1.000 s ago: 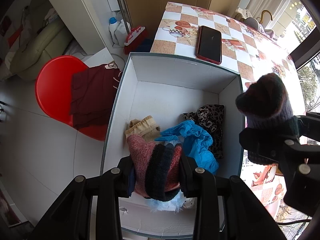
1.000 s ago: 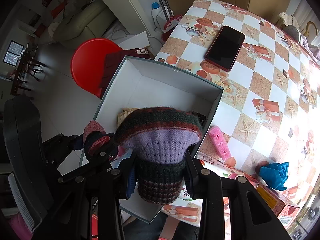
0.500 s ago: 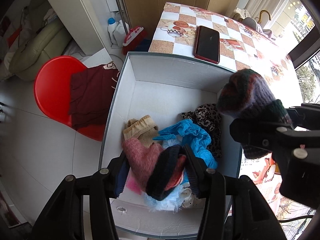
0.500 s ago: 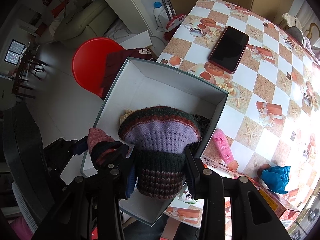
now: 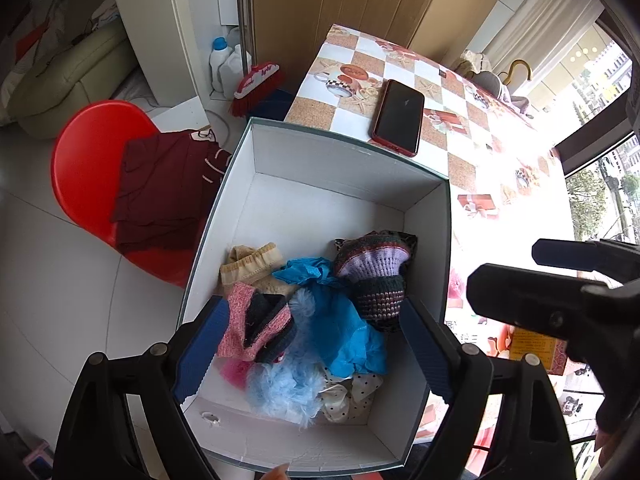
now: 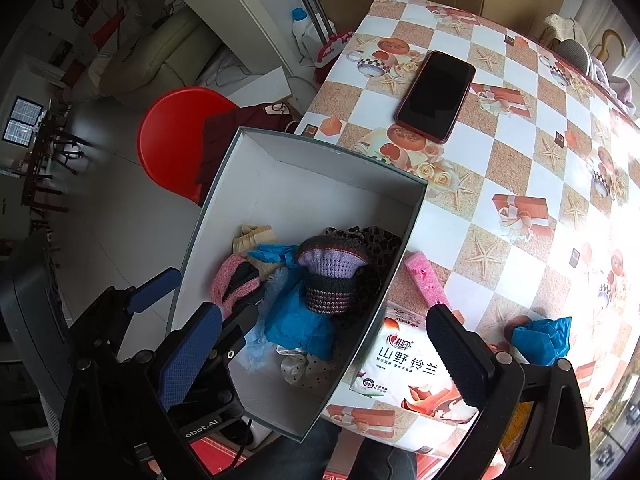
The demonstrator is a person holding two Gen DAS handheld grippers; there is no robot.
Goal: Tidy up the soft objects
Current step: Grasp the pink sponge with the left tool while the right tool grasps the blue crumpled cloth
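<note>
Two knit items lie in box (image 5: 344,164); both grippers' fingers (image 5: 200,344) just opened, empty.

— What lies in the box (image 6: 256,152)?

— A purple and dark knitted hat (image 6: 332,276) on top of the heap, a pink and black knitted piece (image 6: 234,278) to its left, blue cloth (image 6: 298,320) in front, and a leopard-print cloth (image 6: 380,240) behind the hat.

— And the right gripper (image 6: 320,352)?

— Above the box's near corner. Its jaws have just been opening and stand wide, with nothing gripped between them. The left gripper (image 6: 192,292) hangs at the left, over the box's edge.

— On the table (image 6: 520,216)?

— A dark phone (image 6: 436,94) beyond the box, a pink sponge (image 6: 426,284) just beside its right wall, a tissue pack (image 6: 408,364) and a crumpled blue cloth (image 6: 540,338) further right.
</note>
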